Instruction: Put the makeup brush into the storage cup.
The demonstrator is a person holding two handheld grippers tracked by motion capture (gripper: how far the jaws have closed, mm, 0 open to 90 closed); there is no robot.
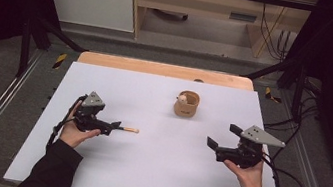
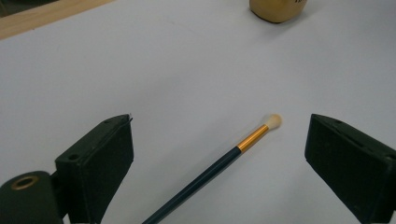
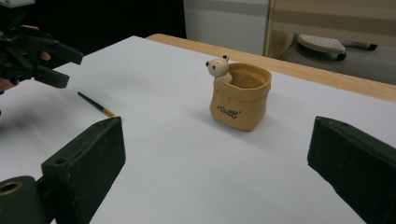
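Brush: thin dark-handled paintbrush (image 2: pixel 219 166) with gold ferrule, light, stiff; grip mid-handle.
Left claw (image 2: pixel 219 154): released, straddling it.
Right claw (image 3: pixel 217 163): released, idle.

Dark long sleeves are worn on both forearms. Left gripper (image 1: pixel 116 126) and right gripper (image 1: pixel 212 144): black bodies, blocky black jaws, each topped by a grey three-cornered plate. A black cable trails at 5 o'clock from the right.

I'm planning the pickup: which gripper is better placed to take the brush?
Left. The left gripper is open with the brush lying between its jaws; the right gripper is open too, but well away, facing the pot.
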